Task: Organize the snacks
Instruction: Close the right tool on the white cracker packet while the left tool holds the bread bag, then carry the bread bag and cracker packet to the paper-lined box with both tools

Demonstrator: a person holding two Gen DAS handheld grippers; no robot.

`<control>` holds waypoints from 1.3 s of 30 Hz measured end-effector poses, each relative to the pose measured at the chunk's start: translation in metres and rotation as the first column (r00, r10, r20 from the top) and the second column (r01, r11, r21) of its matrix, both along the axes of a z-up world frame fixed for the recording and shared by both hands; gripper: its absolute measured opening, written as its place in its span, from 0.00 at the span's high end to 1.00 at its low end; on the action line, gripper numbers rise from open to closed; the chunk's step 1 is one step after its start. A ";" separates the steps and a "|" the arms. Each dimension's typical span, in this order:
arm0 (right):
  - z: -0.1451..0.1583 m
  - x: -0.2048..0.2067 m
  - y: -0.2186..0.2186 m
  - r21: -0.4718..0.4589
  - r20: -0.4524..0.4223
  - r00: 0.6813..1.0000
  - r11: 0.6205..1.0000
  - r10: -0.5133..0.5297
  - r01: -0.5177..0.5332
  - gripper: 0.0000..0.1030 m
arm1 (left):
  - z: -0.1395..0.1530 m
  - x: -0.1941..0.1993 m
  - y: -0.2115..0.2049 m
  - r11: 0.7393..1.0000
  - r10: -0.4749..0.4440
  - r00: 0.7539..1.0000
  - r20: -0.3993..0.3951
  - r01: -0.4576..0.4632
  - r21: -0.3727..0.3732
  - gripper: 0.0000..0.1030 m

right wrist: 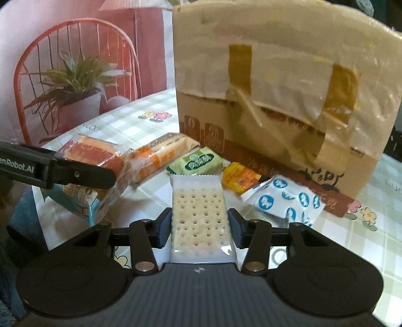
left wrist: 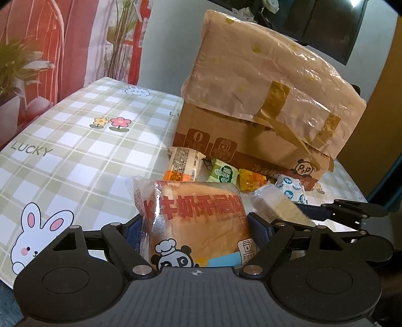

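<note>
- A wrapped bread loaf (left wrist: 198, 226) printed with red characters and a panda chef sits pinched between the wide-set pads of the left gripper (left wrist: 194, 230), apparently lifted off the table at its near edge.
- A clear-wrapped cracker pack (right wrist: 199, 216) lies lengthwise in the right gripper (right wrist: 199, 226), whose blue pads rest against its two long sides; it appears to be in hand.
- Four snacks lie loose at the foot of the cardboard box (right wrist: 263, 140): an orange-banded bar (right wrist: 160, 156), a green packet (right wrist: 196, 162), a yellow packet (right wrist: 241, 176) and a white pouch with blue prints (right wrist: 286, 198).
- The box, its upper part wrapped in dotted plastic film and strapped with brown tape, looks closed from here; whether anything has gone inside cannot be told.
- Judged from the layout, the sorting is at an early stage: two items are held, none is visibly put away, and four await collection.
- The table is covered by a green-and-white checked cloth (left wrist: 83, 140) printed with rabbits, flowers and the word LUCKY.
- Behind it hangs a backdrop (right wrist: 75, 75) picturing a red chair and a potted plant; a dark screen (left wrist: 326, 22) stands beyond the box.
</note>
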State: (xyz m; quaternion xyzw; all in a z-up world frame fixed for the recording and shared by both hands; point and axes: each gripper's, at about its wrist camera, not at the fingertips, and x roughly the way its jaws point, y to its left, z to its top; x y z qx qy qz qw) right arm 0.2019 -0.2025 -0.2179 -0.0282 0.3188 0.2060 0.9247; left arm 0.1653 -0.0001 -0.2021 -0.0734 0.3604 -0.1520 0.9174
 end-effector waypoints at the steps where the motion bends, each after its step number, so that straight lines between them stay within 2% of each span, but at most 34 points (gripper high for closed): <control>1: 0.002 -0.001 -0.001 0.000 0.006 1.000 1.000 -0.002 0.002 0.52 | 0.001 0.000 0.000 1.000 0.000 1.000 0.006 0.000 0.001 0.18; 10: 0.030 -0.012 -0.007 0.039 0.083 0.996 0.999 -0.008 0.004 0.52 | 0.027 -0.006 0.004 1.000 -0.004 0.995 0.101 0.003 0.008 0.18; 19: 0.085 -0.014 -0.018 0.120 0.223 0.975 0.992 0.000 -0.027 0.52 | 0.083 0.005 0.010 1.000 0.020 0.971 0.238 -0.018 -0.010 0.18; 24: 0.121 -0.007 -0.024 0.138 0.303 0.953 0.989 0.004 -0.047 0.52 | 0.118 0.021 -0.001 1.000 -0.011 0.951 0.309 0.017 -0.016 0.18; 27: 0.142 0.006 -0.031 0.127 0.341 0.940 0.991 -0.007 -0.038 0.52 | 0.142 0.040 -0.012 0.998 -0.030 0.941 0.337 0.047 -0.041 0.18; 29: 0.158 0.018 -0.038 0.111 0.363 0.932 0.994 -0.026 -0.016 0.52 | 0.153 0.052 -0.019 0.997 -0.010 0.934 0.358 0.037 -0.070 0.18; 32: 0.173 0.046 -0.048 0.071 0.388 0.919 0.997 -0.069 0.045 0.52 | 0.170 0.074 -0.035 0.993 -0.020 0.923 0.384 0.062 -0.097 0.18; 36: 0.178 0.090 -0.062 0.034 0.368 0.919 0.990 -0.138 0.135 0.52 | 0.184 0.110 -0.064 0.994 -0.057 0.915 0.399 0.091 -0.068 0.18; 39: 0.171 0.116 -0.070 0.022 0.346 0.916 0.978 -0.203 0.209 0.52 | 0.186 0.139 -0.086 0.996 -0.067 0.922 0.382 0.085 -0.030 0.18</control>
